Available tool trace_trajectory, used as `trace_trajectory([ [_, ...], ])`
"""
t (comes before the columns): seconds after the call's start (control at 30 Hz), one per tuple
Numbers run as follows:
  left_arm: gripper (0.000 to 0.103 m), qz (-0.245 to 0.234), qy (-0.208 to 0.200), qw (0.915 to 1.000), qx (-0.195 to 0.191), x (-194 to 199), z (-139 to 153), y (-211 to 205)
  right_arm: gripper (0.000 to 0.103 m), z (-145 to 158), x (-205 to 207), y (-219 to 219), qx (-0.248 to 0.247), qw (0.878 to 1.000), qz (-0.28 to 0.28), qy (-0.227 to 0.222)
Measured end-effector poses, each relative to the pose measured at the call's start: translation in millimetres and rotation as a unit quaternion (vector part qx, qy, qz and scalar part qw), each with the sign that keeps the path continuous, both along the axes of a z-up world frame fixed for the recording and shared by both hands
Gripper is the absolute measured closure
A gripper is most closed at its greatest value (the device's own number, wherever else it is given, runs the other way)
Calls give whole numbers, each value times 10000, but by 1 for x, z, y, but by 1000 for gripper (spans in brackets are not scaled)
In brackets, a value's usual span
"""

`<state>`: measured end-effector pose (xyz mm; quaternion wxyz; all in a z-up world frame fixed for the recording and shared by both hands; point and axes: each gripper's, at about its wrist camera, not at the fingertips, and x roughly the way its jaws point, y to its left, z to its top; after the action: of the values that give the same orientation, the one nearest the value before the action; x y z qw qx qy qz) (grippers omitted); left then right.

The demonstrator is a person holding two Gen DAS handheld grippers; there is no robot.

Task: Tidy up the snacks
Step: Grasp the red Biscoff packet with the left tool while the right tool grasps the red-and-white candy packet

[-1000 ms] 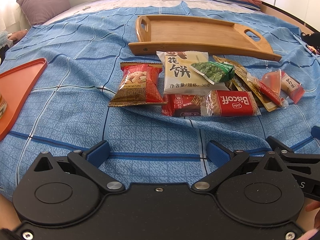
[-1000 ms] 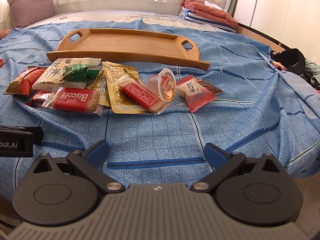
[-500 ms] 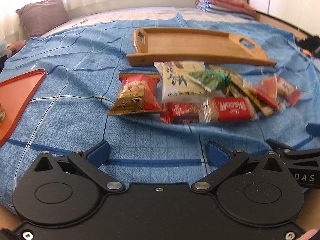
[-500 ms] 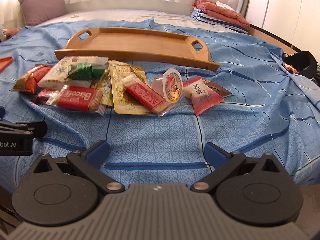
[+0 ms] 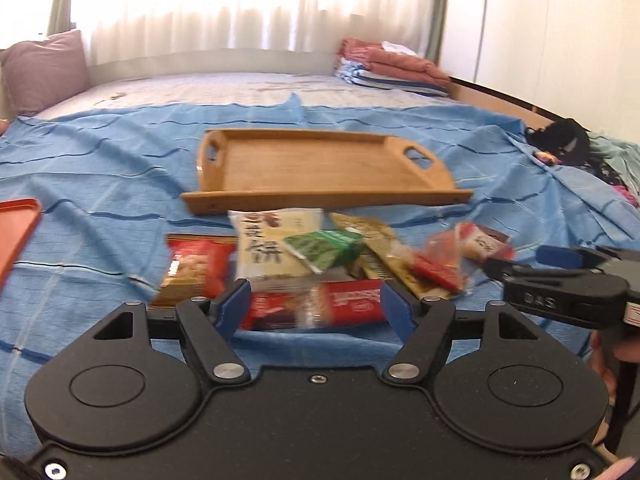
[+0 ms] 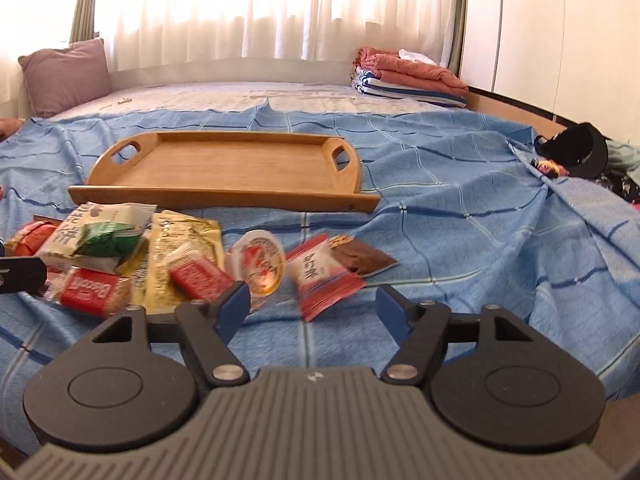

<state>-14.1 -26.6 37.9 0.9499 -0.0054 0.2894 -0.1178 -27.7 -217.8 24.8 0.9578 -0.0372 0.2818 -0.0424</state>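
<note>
Both grippers have advanced toward the snack pile, left gripper (image 5: 314, 306) and right gripper (image 6: 312, 306) spread wide and empty: approach step, next closing on a packet bound for the wooden tray (image 6: 224, 170) beyond

left claw (image 5: 314, 312): black, blue pads | right claw (image 6: 313, 308): grey ribbed, blue pads

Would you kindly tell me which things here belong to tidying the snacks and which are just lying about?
For the job: snack packets, jelly cup, wooden tray, orange tray.
Lying about: purple pillow, folded blankets, black cap.
</note>
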Motion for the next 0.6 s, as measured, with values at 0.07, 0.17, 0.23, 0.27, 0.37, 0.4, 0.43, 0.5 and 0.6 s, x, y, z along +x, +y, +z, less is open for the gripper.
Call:
trace_trajectory([
  [0.07, 30, -10, 0, 10000, 84, 2, -5, -11, 25, -2, 4, -2, -107, 9999, 95, -19],
  [0.17, 27, 48, 62, 9998, 165, 6, -12, -22, 25, -4, 11, -5, -170, 9996, 219, -19],
  [0.23, 27, 77, 140, 9997, 189, 10, -18, -27, 25, -6, 15, -7, -195, 9994, 272, -8],
  [0.27, 26, 93, 156, 9996, 194, 12, -20, -29, 25, -6, 17, -8, -198, 9994, 295, 0],
  [0.37, 18, 172, 148, 9995, 214, 14, -25, -34, 26, -10, 23, -9, -202, 9991, 380, 31],
  [0.4, 16, 209, 129, 9994, 237, 15, -27, -36, 26, -11, 26, -9, -211, 9990, 394, 39],
  [0.43, 16, 234, 120, 9993, 266, 16, -28, -38, 28, -12, 28, -9, -216, 9989, 408, 50],
  [0.5, 16, 297, 135, 9990, 317, 19, -32, -41, 30, -15, 34, -10, -205, 9988, 429, 83],
  [0.6, 13, 426, 98, 9984, 367, 21, -36, -44, 32, -19, 40, -9, -188, 9986, 474, 129],
])
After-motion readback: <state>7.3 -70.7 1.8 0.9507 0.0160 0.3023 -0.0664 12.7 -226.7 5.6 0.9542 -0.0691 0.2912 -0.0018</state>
